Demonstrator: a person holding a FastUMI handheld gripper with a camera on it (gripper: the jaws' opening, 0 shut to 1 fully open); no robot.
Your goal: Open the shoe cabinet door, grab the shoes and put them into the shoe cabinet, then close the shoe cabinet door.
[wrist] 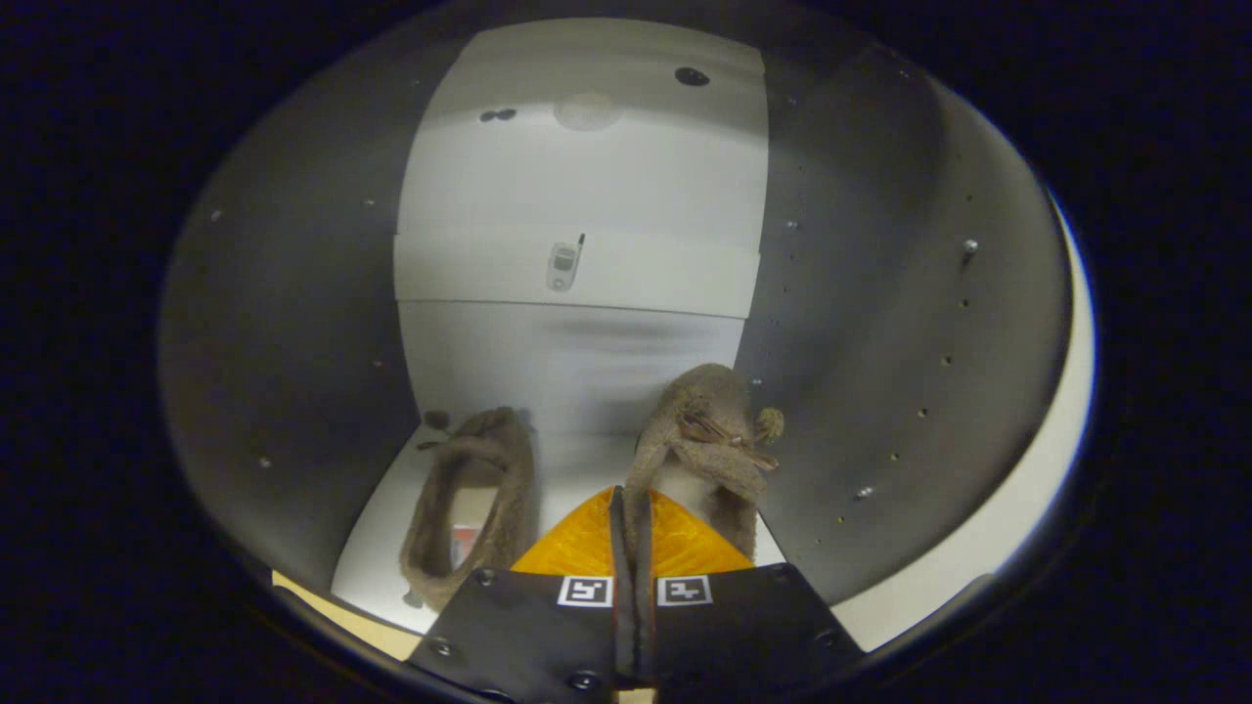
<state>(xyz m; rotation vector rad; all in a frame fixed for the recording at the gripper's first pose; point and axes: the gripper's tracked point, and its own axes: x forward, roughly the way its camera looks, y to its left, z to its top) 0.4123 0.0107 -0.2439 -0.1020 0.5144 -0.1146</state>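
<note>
Slipper (706, 445), furry and brown, hangs or rests just ahead of the gripper (631, 518), whose two fingers are pressed nearly together on the slipper's thin heel edge, so it reads as gripped. From the fingertips it runs toward one o'clock, toe pointing deeper into the shoe cabinet (293, 323). It has a soft plush collar, a small bow with a pompom on top, and a pale lining showing inside the opening. A second slipper (476, 504), matching in fur and shape, lies on the cabinet floor at about ten o'clock from the fingertips, well apart from the held one, with its open mouth facing up. The step in hand appears to be placing the second shoe inside, with the door already open. The next move likely calls for lowering the slipper onto the floor beside its mate, parting the fingers, drawing back clear of the opening, and then swinging the door shut. The floor is a smooth pale panel. A pale shelf (577, 269) crosses the back at twelve o'clock, bearing a small printed sticker. Smooth side walls, shadowed grey, rise at nine and three o'clock, dotted with rows of small peg holes.
</note>
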